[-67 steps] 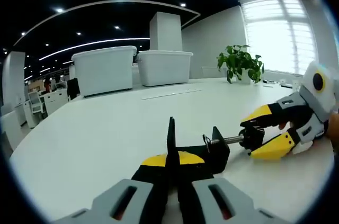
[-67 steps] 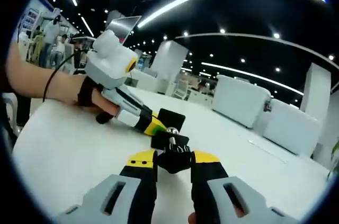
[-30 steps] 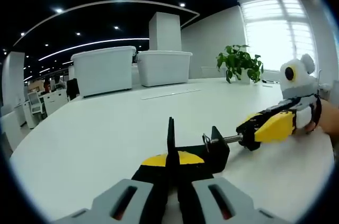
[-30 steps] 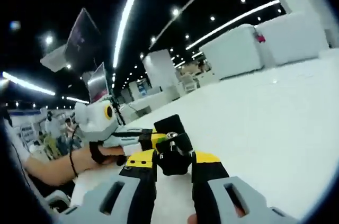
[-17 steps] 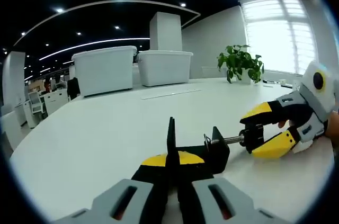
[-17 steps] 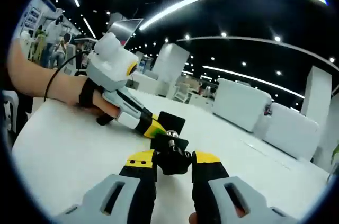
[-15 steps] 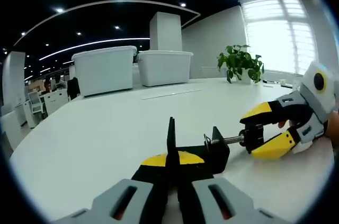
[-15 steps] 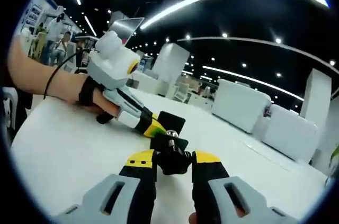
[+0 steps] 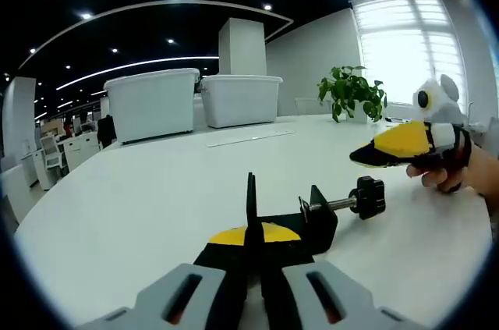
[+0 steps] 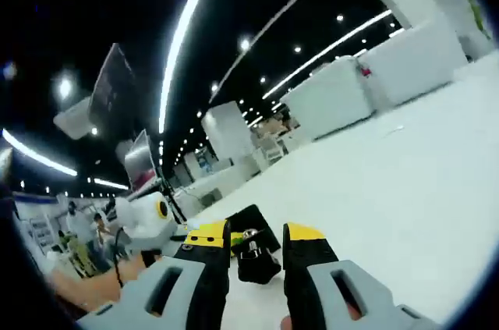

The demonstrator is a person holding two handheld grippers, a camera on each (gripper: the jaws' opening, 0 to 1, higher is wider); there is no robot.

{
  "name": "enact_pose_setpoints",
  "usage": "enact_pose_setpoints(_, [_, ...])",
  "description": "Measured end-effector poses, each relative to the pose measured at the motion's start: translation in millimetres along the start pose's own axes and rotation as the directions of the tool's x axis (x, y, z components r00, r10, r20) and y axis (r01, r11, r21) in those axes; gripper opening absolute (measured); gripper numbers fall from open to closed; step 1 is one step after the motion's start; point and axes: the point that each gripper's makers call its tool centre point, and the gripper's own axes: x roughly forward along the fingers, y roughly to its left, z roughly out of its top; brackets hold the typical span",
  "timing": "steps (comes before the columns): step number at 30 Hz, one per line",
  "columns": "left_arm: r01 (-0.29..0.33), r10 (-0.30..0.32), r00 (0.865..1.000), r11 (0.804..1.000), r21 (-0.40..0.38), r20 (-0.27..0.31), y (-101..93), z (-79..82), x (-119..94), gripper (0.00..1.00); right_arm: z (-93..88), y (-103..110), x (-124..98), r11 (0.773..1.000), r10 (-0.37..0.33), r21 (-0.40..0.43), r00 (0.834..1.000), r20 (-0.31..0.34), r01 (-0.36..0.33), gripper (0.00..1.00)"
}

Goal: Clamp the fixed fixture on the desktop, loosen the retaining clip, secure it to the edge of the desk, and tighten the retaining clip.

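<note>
Left hand-held gripper (image 9: 253, 256) clamped shut on fixture (image 9: 290, 225), pinning it to surface (image 9: 140, 197) for unscrewing. Right hand-held gripper (image 9: 387, 152) lifted just off knob (image 9: 368, 196), jaws apart w/ nothing between; prob. re-gripping.

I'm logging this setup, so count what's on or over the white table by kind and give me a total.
Clamps: 1
Claws: 2, the left claw shut on the clamp, the right claw off the knob
White bins: 2, one beside the other
Plants: 1
Total: 6
</note>
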Motion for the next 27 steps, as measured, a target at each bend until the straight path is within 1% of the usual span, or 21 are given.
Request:
enact_pose_setpoints(1, [0.000,0.000,1.000,1.000,0.000,0.000,-0.4,0.0,-1,0.05,-1.3,1,-1,1.000,0.004,0.008,1.000,-0.002,-0.004,0.25])
enact_pose_setpoints(4, [0.001,-0.001,1.000,1.000,-0.001,-0.001,0.8,-0.3,1,0.05,-7.8,7,-1,1.000,0.017,-0.007,1.000,-0.020,-0.017,0.27])
enact_pose_setpoints(5, [-0.001,0.001,1.000,1.000,-0.001,0.000,0.7,-0.3,1,0.05,-16.4,14,0,0.999,0.034,-0.005,0.998,-0.055,-0.034,0.29])
enact_pose_setpoints(6, [-0.001,0.001,1.000,1.000,0.000,0.000,0.3,-0.2,0,0.05,-22.4,15,0,0.999,0.043,0.006,0.995,-0.087,-0.042,0.30])
enact_pose_setpoints(7, [0.000,0.000,1.000,1.000,-0.001,0.000,-0.1,-0.2,0,0.05,-37.0,20,0,0.999,0.050,0.004,0.987,-0.155,-0.050,0.31])
enact_pose_setpoints(8, [-0.001,0.001,1.000,1.000,0.000,0.000,0.2,-0.3,0,0.05,-41.0,20,2,0.999,0.051,-0.001,0.983,-0.179,-0.052,0.31])
enact_pose_setpoints(10, [-0.002,0.002,1.000,1.000,-0.001,0.000,-0.6,-0.1,-1,0.05,-45.9,22,4,0.998,0.054,-0.020,0.979,-0.197,-0.059,0.31])
enact_pose_setpoints(12, [-0.002,0.002,1.000,1.000,-0.001,0.000,-1.0,0.0,-1,0.05,-45.4,23,3,0.998,0.055,-0.028,0.980,-0.192,-0.061,0.31])
enact_pose_setpoints(15, [0.000,0.000,1.000,1.000,-0.001,-0.001,-0.1,-0.1,1,0.05,-45.7,24,3,0.998,0.063,-0.008,0.979,-0.192,-0.066,0.31])
enact_pose_setpoints(19, [-0.003,0.003,1.000,1.000,-0.002,0.000,-0.6,0.0,0,0.05,-52.7,18,4,0.998,0.015,-0.060,0.976,-0.216,-0.029,0.29])
enact_pose_setpoints(21, [-0.003,0.003,1.000,1.000,-0.001,0.000,-0.8,-0.1,0,0.05,-57.8,16,4,0.995,-0.007,-0.095,0.971,-0.241,-0.016,0.27])
enact_pose_setpoints(22, [-0.003,0.003,1.000,1.000,-0.001,0.000,-1.0,0.0,0,0.05,-59.4,12,5,0.992,-0.025,-0.123,0.967,-0.252,-0.007,0.24])
enact_pose_setpoints(27, [-0.003,0.003,1.000,1.000,-0.001,-0.001,0.3,0.1,2,0.05,-57.8,10,7,0.991,-0.029,-0.137,0.969,-0.247,-0.006,0.24])
